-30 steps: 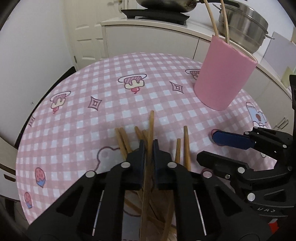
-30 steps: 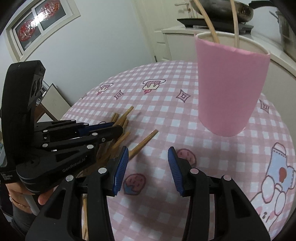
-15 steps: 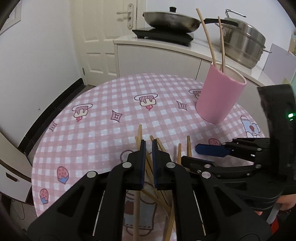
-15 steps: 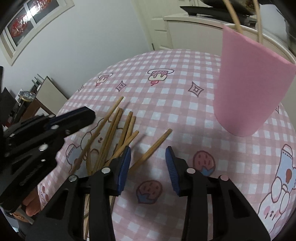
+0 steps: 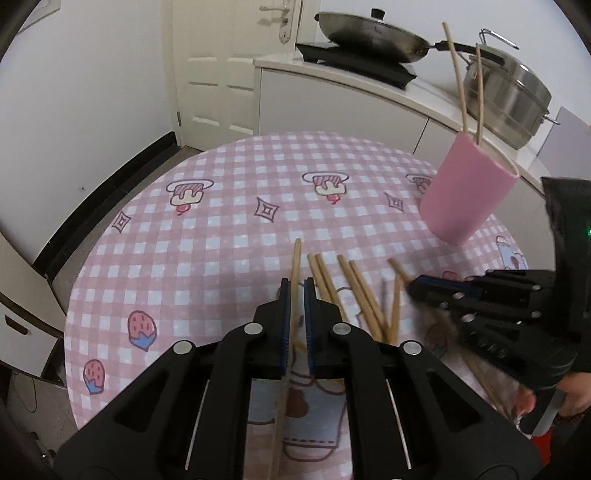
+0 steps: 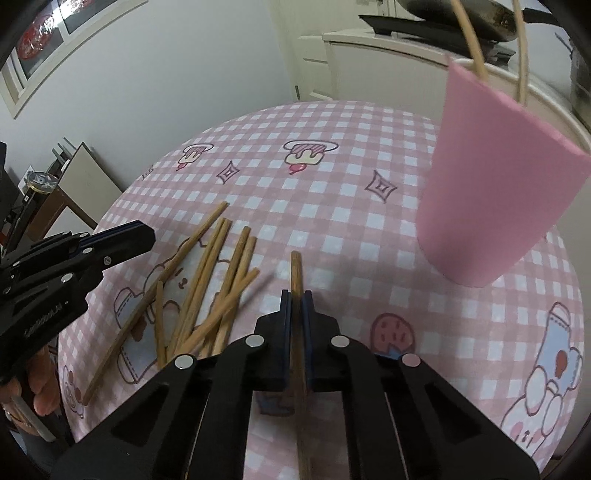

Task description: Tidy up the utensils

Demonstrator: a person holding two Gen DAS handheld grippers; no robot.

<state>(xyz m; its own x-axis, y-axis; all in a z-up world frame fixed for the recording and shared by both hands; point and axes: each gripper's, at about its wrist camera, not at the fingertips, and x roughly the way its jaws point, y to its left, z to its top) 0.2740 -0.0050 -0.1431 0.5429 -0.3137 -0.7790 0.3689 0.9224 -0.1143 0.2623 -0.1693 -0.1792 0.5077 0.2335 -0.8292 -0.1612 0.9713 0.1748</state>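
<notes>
Several wooden chopsticks (image 6: 207, 291) lie in a loose pile on the pink checked tablecloth (image 6: 332, 184); the pile also shows in the left wrist view (image 5: 354, 291). My left gripper (image 5: 296, 295) is shut on one chopstick (image 5: 295, 266) that points away from me. My right gripper (image 6: 295, 306) is shut on another chopstick (image 6: 295, 269), just right of the pile. A pink cup (image 6: 495, 199) with two pale chopsticks (image 6: 469, 40) in it stands at the far right; it also shows in the left wrist view (image 5: 465, 199).
The table is round, with its edge near on the left (image 5: 74, 295). Behind it stands a white counter (image 5: 351, 96) with a pan (image 5: 369, 33) and a steel pot (image 5: 509, 96). A white door (image 5: 221, 66) is at the back.
My right gripper, open earlier, has shut on a chopstick by the pile. My left gripper has drawn back and up with its chopstick held.
</notes>
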